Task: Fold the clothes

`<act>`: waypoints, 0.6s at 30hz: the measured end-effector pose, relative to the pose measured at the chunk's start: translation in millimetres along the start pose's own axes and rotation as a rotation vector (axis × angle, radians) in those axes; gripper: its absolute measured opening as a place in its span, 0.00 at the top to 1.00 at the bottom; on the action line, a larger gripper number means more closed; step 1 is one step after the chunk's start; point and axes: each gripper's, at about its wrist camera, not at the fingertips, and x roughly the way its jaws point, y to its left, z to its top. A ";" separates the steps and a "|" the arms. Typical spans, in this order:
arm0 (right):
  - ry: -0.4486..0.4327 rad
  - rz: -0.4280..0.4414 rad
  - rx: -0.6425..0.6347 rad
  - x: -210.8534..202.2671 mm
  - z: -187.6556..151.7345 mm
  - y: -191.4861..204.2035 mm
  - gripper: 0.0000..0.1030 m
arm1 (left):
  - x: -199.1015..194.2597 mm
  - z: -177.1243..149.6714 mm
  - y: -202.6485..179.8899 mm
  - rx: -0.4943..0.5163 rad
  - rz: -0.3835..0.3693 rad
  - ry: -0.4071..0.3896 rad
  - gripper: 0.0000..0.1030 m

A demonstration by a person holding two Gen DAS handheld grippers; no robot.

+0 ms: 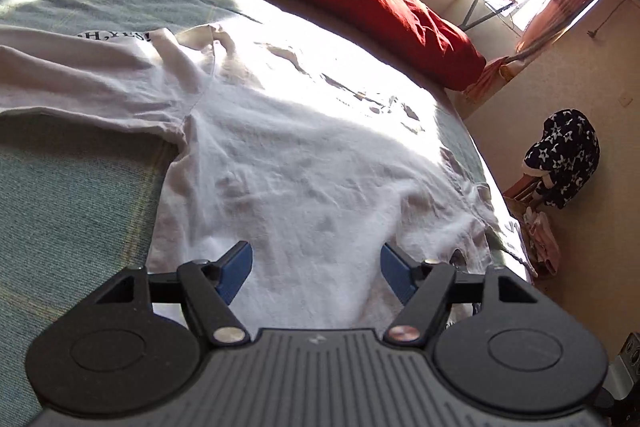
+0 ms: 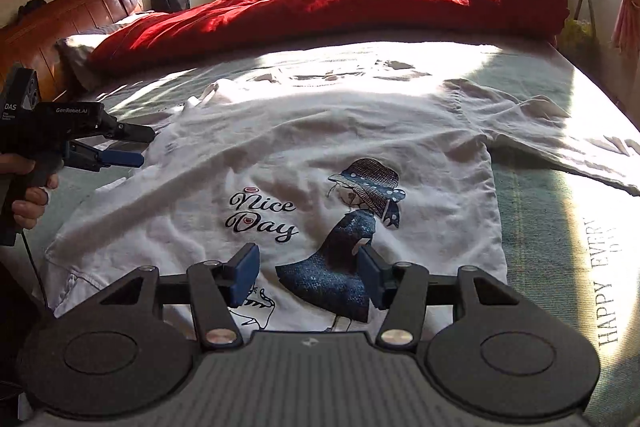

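**White T-shirt spread flat on the bed, both claws released above it**

A white T-shirt lies spread face up across the middle of the bed, on a pale green bedcover printed with lettering near the right edge. Its front bears the words "Nice Day" beside a drawing of a girl in a blue hat and dress. One sleeve reaches out toward the bed's right edge; the other lies toward the left, near the headboard. Sunlight falls in a bright band across the upper part of the shirt.

The right claw hangs over the shirt's lower front, its blue pads standing apart with only the print visible between them; it grips nothing.

The left claw is at the shirt's left side, carried by a hand on its handle. In its own view the left claw has its jaws spread wide over plain white cloth, pinching none of it.

A rolled red quilt lies along the bed's far edge.
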 end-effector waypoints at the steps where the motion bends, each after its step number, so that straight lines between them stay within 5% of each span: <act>1: 0.013 0.001 -0.003 3.7 -1.9 0.1 0.43 | 7.6 2.7 5.1 0.035 0.069 -0.007 0.32; 9: 0.094 -0.063 0.017 6.4 -26.0 -18.7 0.39 | -12.8 5.4 -11.2 0.191 0.198 -0.049 0.34; 18: -0.001 0.064 -0.264 36.9 6.7 78.8 0.30 | -59.5 -65.4 -69.3 0.387 0.049 -0.092 0.23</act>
